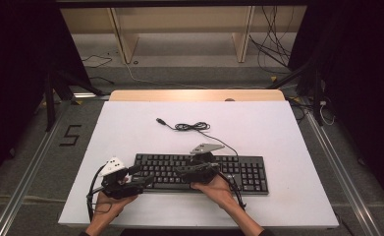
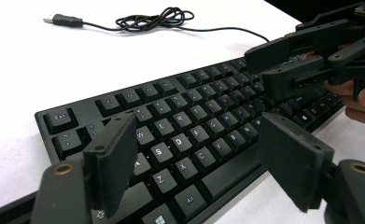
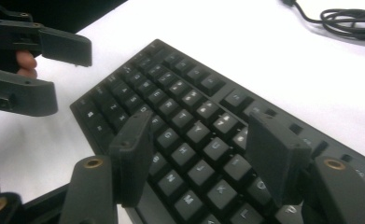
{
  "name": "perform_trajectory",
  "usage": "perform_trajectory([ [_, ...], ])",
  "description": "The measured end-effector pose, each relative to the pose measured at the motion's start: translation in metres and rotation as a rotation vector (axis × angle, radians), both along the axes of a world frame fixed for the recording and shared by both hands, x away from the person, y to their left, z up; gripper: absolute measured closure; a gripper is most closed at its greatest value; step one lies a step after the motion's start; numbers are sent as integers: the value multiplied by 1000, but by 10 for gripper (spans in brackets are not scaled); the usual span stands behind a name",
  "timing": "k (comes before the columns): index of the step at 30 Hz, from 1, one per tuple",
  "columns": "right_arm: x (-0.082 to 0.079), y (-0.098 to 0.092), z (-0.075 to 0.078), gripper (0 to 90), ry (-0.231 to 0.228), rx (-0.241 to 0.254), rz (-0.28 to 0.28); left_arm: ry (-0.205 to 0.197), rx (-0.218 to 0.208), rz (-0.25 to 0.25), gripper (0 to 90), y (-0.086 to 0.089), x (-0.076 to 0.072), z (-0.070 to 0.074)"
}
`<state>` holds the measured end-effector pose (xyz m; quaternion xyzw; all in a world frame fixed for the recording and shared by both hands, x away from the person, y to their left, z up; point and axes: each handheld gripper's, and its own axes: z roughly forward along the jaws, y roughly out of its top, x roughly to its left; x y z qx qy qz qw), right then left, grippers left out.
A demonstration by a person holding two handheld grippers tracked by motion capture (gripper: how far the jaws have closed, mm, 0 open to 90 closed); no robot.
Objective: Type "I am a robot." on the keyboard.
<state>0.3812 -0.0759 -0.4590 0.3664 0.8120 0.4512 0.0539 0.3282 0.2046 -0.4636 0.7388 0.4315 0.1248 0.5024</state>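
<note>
- The black keyboard (image 1: 202, 173) lies across the lower middle of the high view, on the white table (image 1: 278, 132).
- Right gripper (image 1: 185, 171) — jaws spread, nothing held — hovers over the middle keys; best lowered squarely, one key at a time.
- Left gripper (image 1: 143, 180), also agape and empty, sits at the keyboard's lower-left end.

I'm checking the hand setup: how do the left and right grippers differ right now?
The left gripper sits at the keyboard's left end, the right gripper over its middle keys. The left gripper carries a white top piece, the right gripper a grey three-cornered plate. In its own view the left gripper frames keys around S and D; the right gripper frames keys around G and H. Both stand open, nothing between the jaws.
</note>
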Motion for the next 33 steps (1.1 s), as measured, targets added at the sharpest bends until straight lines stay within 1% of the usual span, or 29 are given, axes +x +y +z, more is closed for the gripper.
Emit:
perform_trajectory([
  [5, 4, -6, 2, 424, 6, -6, -17, -1, -4, 3, 284, 0, 0, 0],
  [7, 5, -8, 2, 439, 4, -8, -23, -1, -4, 3, 284, 0, 0, 0],
  [9, 6, -10, 2, 480, 3, -11, -28, -2, -4, 2, 284, 0, 0, 0],
  [17, 8, -15, 2, 717, 2, -34, -43, -3, -1, 2, 283, 0, 0, 0],
  [19, 8, -16, 1, 765, -3, -44, -44, -3, -2, 2, 284, 0, 0, 0],
  [21, 8, -16, 0, 802, 1, -54, -46, -3, -1, 1, 284, 0, 0, 0],
  [26, 9, -18, -2, 873, 5, -77, -50, -3, -1, 2, 284, 0, 0, 0],
  [29, 10, -18, -4, 894, 8, -91, -55, -3, -1, 3, 284, 0, 0, 0],
  [33, 10, -18, -7, 900, 14, -104, -54, -5, -1, 2, 284, 0, 0, 0],
])
